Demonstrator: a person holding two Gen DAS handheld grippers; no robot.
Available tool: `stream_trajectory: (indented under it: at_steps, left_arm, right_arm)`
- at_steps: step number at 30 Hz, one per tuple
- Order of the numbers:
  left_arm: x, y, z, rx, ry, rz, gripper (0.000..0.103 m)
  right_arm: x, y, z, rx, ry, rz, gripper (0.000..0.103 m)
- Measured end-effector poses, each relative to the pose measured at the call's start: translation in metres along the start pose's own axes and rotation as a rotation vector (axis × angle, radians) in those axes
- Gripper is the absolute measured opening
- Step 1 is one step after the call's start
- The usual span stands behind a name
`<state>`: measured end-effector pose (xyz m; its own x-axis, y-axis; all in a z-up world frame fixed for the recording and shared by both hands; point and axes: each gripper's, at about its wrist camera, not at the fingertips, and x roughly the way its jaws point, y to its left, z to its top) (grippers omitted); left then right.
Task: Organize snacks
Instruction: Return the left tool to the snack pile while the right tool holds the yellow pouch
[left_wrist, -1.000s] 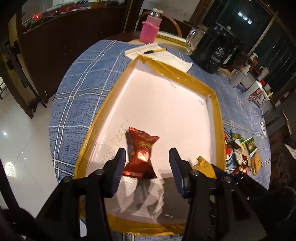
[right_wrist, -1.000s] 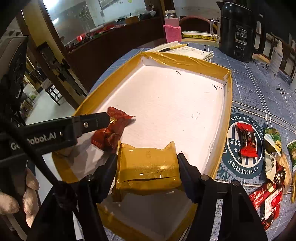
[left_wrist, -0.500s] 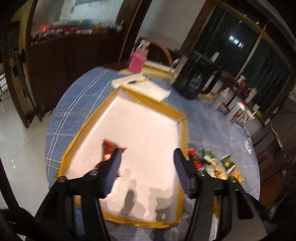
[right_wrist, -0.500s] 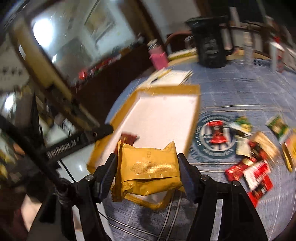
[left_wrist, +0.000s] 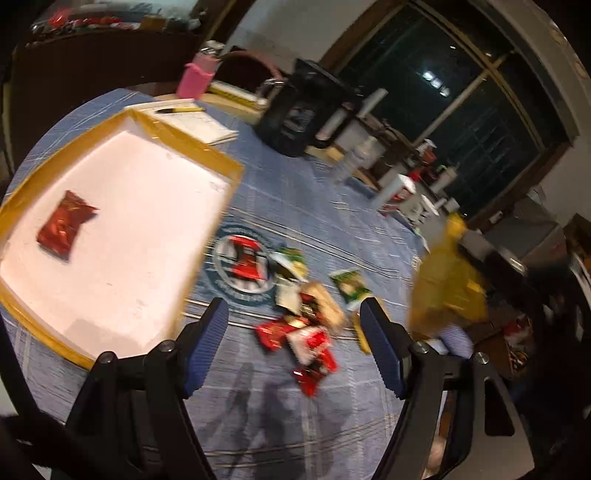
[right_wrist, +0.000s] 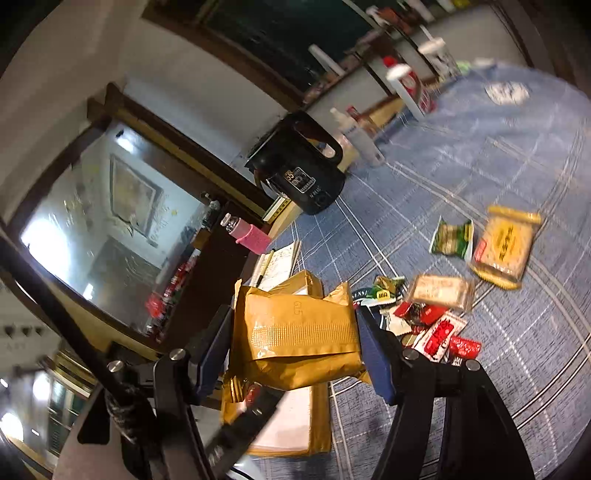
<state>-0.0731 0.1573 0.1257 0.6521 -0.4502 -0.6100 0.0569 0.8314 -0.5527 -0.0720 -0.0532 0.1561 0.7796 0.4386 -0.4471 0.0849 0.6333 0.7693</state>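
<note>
My left gripper (left_wrist: 293, 334) is open and empty, held above the blue tablecloth over a pile of snack packets (left_wrist: 301, 314). A red snack packet (left_wrist: 64, 225) lies in the white tray with a yellow taped rim (left_wrist: 218, 158) at the left. My right gripper (right_wrist: 295, 343) is shut on a gold snack packet (right_wrist: 295, 332) and holds it up in the air, tilted; the packet also shows blurred in the left wrist view (left_wrist: 447, 284). The snack pile also shows in the right wrist view (right_wrist: 432, 317).
A black kettle (left_wrist: 299, 114) stands behind the tray, with a notepad and pen (left_wrist: 184, 114) and a pink bottle (left_wrist: 197, 75) beyond. A spray bottle (right_wrist: 356, 134) and small cartons (left_wrist: 399, 192) stand at the far side. A green packet (right_wrist: 452, 236) and a yellow biscuit pack (right_wrist: 504, 245) lie apart.
My left gripper rose from the red packet and swung right over the snack pile. My right gripper lifted the gold packet out of the tray, up and to the right.
</note>
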Motion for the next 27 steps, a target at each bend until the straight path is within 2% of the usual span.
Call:
stream_trajectory:
  at_steps: [4, 6, 8, 10, 13, 15, 19, 24, 27]
  left_arm:
    - [0.005, -0.025, -0.015, 0.018, 0.005, 0.006, 0.075]
    - [0.01, -0.032, -0.018, 0.047, -0.004, 0.073, 0.075]
    - [0.018, -0.028, -0.018, 0.053, 0.0, 0.141, 0.076]
    - [0.032, -0.018, -0.014, 0.048, 0.039, 0.193, 0.077]
    - [0.049, -0.005, -0.016, 0.039, 0.103, 0.257, 0.077]
    - [0.057, -0.002, -0.023, 0.072, 0.135, 0.296, 0.077]
    - [0.069, -0.005, -0.04, 0.097, 0.172, 0.308, 0.077]
    - [0.076, -0.023, -0.054, 0.133, 0.18, 0.277, 0.077]
    - [0.083, -0.035, -0.062, 0.19, 0.2, 0.266, 0.077]
  right_arm:
    - [-0.004, -0.029, 0.014, 0.073, 0.063, 0.041, 0.067]
    - [-0.012, -0.042, 0.026, 0.038, 0.069, -0.001, 0.067]
    - [-0.021, -0.052, 0.04, -0.032, 0.068, -0.088, 0.067]
    - [-0.026, -0.063, 0.051, -0.134, 0.081, -0.183, 0.068]
    - [-0.026, -0.087, 0.063, -0.275, 0.136, -0.306, 0.069]
    - [-0.026, -0.109, 0.071, -0.365, 0.174, -0.396, 0.069]
    - [-0.022, -0.142, 0.091, -0.55, 0.192, -0.559, 0.068]
    - [-0.023, -0.168, 0.115, -0.613, 0.22, -0.603, 0.068]
    - [-0.025, -0.171, 0.111, -0.616, 0.305, -0.505, 0.068]
